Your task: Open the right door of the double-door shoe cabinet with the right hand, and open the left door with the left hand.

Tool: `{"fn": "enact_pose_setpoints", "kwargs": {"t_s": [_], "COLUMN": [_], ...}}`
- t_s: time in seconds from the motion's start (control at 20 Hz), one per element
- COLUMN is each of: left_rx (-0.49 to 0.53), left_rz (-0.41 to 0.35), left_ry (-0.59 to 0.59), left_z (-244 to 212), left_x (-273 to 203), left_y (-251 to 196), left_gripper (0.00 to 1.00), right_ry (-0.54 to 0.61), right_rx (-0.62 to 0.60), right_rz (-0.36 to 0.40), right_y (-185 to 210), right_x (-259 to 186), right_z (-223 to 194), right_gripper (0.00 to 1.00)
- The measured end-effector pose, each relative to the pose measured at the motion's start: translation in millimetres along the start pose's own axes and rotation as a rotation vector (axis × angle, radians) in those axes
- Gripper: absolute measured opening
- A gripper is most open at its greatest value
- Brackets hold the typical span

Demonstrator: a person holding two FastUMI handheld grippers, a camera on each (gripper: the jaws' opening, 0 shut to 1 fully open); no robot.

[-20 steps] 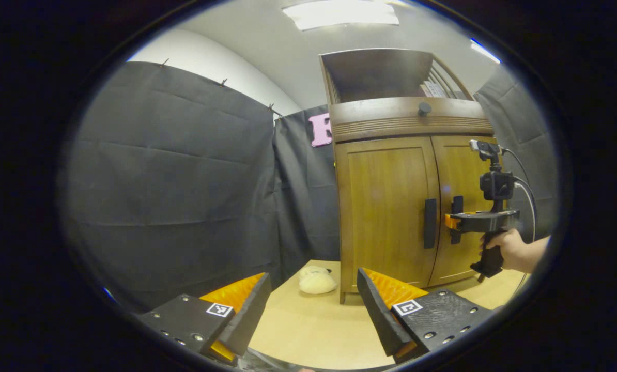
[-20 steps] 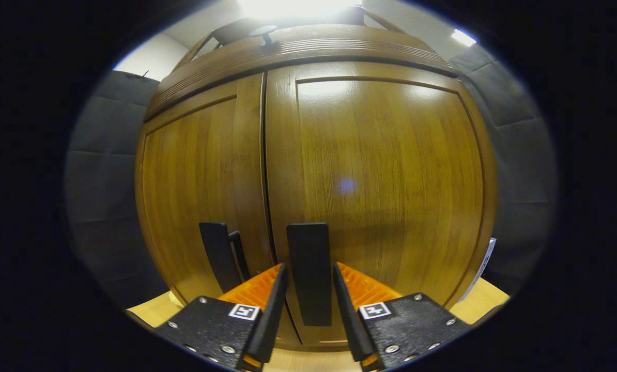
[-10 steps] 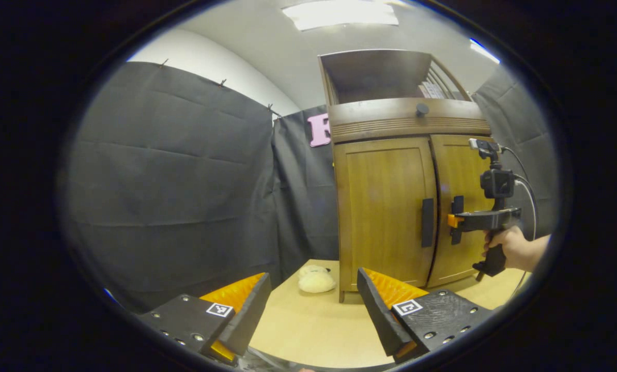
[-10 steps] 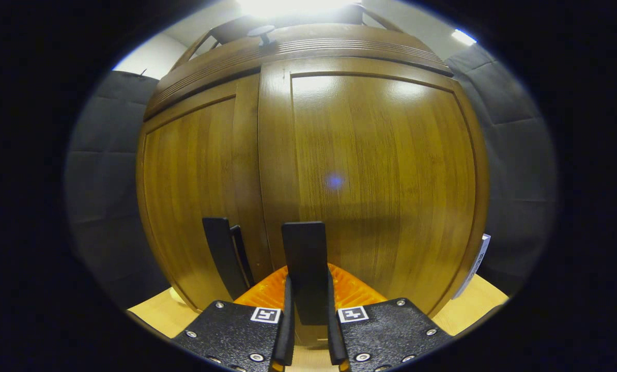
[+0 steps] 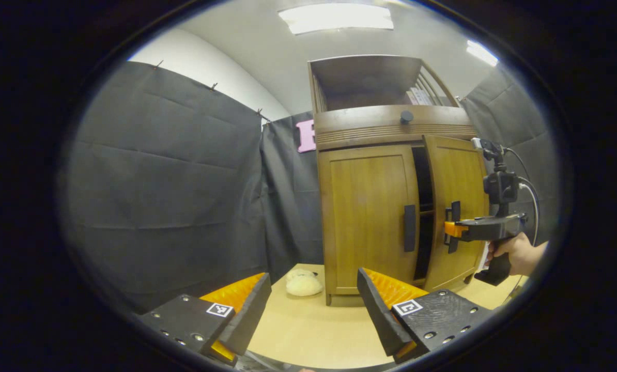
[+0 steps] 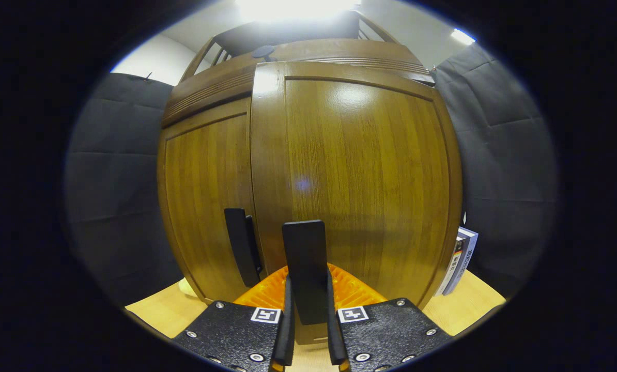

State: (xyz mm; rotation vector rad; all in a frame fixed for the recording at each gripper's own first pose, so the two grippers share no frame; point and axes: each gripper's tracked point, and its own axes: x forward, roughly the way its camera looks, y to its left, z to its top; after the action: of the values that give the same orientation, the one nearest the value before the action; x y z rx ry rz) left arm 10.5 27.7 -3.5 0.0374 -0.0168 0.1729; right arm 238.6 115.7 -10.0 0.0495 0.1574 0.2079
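left gripper [image 5: 313, 310]: fingers spread, low | right gripper [image 6: 307, 310]: fingers clamped, seemingly level, hand [image 5: 515, 253] gripping

Cabinet inside: a dark slot shows past the right door [image 5: 456, 206] in the left gripper view; what it holds cannot be told.
Right handle [image 6: 304, 268]: its lower end is hidden between the right gripper [image 6: 308, 330] fingers.
Top shelf items [image 5: 417, 95]: pale and upright, too small to tell what they are.
Books [image 6: 458, 261]: partly hidden behind the right door's edge.
Hand [image 5: 515, 253]: the arm is cut off at the picture's edge.
Pale lump [image 5: 303, 284]: on the table [image 5: 308, 330] by the cabinet's left foot, too blurred to name.
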Motion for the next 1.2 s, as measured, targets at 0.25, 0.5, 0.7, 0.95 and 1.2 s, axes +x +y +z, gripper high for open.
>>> {"fn": "enact_pose_setpoints", "kwargs": {"t_s": [0.25, 0.5, 0.7, 0.95, 1.2], "left_rx": [0.002, 0.005, 0.005, -0.005, -0.012], "left_rz": [-0.046, -0.097, -0.145, -0.203, -0.245], "left_ry": [-0.021, -0.04, -0.05, -0.057, -0.059], "left_z": [0.8, 5.4, 8.6, 13.9, 14.2], "left_x": [2.6, 3.2, 4.4, 2.3, 5.4], "left_y": [-4.4, -7.5, -10.3, -11.8, -16.2], "left_gripper": [0.95, 0.95, 1.0, 1.0, 1.0], "right_ry": [-0.001, 0.0, -0.005, -0.009, -0.002], "right_rx": [0.007, 0.016, 0.014, 0.018, 0.022], "right_rz": [0.007, -0.008, -0.031, -0.08, -0.131], "right_y": [-8.6, -23.0, -38.2, -61.3, -85.4], "right_x": [-28.8, -61.4, -84.4, -110.0, -132.7], "right_z": [-3.5, -7.1, -5.2, -5.6, -4.4], "right_gripper": [0.26, 0.26, 0.25, 0.25, 0.25]}}
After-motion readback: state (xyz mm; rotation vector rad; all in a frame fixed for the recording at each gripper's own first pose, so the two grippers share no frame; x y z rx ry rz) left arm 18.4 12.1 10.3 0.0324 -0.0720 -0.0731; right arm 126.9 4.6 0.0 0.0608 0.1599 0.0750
